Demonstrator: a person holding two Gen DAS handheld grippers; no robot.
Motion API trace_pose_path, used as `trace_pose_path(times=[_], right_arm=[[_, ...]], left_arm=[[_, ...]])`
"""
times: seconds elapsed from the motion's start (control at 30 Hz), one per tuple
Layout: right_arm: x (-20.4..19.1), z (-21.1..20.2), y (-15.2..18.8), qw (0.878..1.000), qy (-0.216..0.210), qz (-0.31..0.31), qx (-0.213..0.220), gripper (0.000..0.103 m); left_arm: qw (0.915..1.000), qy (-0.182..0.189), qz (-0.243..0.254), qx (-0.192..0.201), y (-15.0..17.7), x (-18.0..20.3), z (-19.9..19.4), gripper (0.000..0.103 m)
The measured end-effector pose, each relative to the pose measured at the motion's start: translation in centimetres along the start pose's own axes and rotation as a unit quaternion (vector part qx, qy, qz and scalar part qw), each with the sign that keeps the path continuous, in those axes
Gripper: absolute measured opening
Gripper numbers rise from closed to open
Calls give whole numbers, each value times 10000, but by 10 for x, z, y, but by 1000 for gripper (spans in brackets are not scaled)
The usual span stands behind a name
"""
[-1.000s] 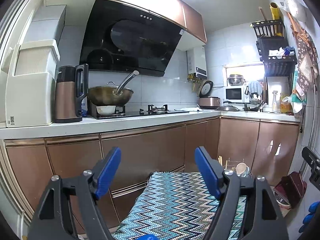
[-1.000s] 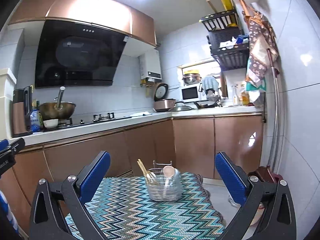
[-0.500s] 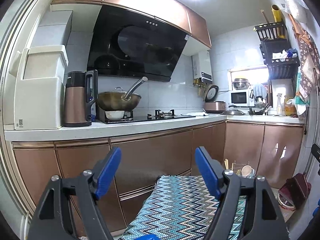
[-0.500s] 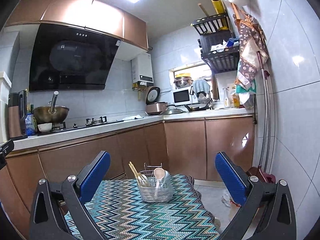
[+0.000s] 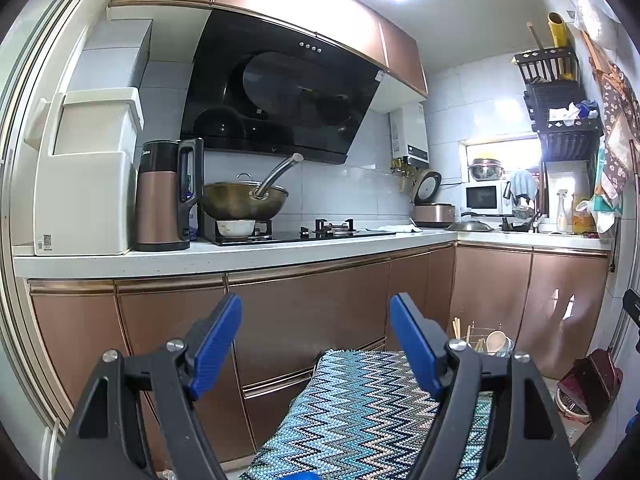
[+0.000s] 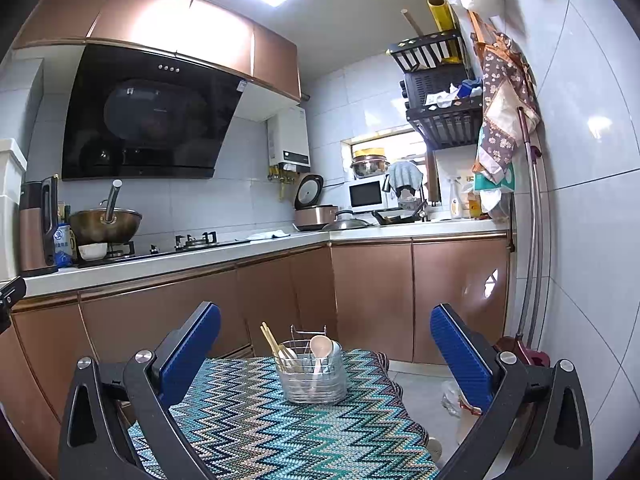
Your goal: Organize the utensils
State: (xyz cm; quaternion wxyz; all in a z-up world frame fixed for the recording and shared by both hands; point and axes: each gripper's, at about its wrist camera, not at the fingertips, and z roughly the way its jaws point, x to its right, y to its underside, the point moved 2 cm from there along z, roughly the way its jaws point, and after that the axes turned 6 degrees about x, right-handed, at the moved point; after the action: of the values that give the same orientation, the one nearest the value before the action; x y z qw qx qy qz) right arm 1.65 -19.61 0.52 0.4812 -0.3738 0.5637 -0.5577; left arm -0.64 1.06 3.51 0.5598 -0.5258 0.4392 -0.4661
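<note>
A wire utensil basket (image 6: 313, 376) stands at the far end of a zigzag-patterned cloth (image 6: 256, 432) on a small table. It holds wooden chopsticks (image 6: 272, 340) and a pale spoon (image 6: 320, 350), all upright. My right gripper (image 6: 325, 350) is open and empty, raised above the cloth, short of the basket. My left gripper (image 5: 316, 338) is open and empty, held above the cloth's (image 5: 360, 412) left end. The basket (image 5: 486, 346) shows partly behind my left gripper's right finger.
Copper-fronted cabinets (image 5: 312, 312) under a white counter (image 5: 200, 256) run behind the table. A kettle (image 5: 164, 196), wok (image 5: 244, 200) and hob sit on the counter. A tiled wall (image 6: 592, 240) and a leaning mop (image 6: 532, 240) close the right side.
Both grippers have tilted or risen slightly, so the room sits lower in view. The basket and the jaws' opening are unchanged.
</note>
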Motion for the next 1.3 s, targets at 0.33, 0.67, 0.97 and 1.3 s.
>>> trace_pose_path(times=[0.33, 0.67, 0.97, 1.3], right_arm=[[-2, -2, -1, 10000, -13, -43, -7, 103], [-3, -1, -3, 10000, 3, -47, -21, 103], [-3, -2, -3, 10000, 20, -60, -14, 103], [-7, -6, -4, 9999, 29, -142, 15, 103]], left_arm=[[10000, -16, 10, -21, 0, 0, -2, 75], [10000, -22, 14, -45, 3, 0, -2, 75], [10000, -33, 8, -1, 3, -5, -6, 75], [10000, -64, -56, -26, 5, -13, -6, 75]])
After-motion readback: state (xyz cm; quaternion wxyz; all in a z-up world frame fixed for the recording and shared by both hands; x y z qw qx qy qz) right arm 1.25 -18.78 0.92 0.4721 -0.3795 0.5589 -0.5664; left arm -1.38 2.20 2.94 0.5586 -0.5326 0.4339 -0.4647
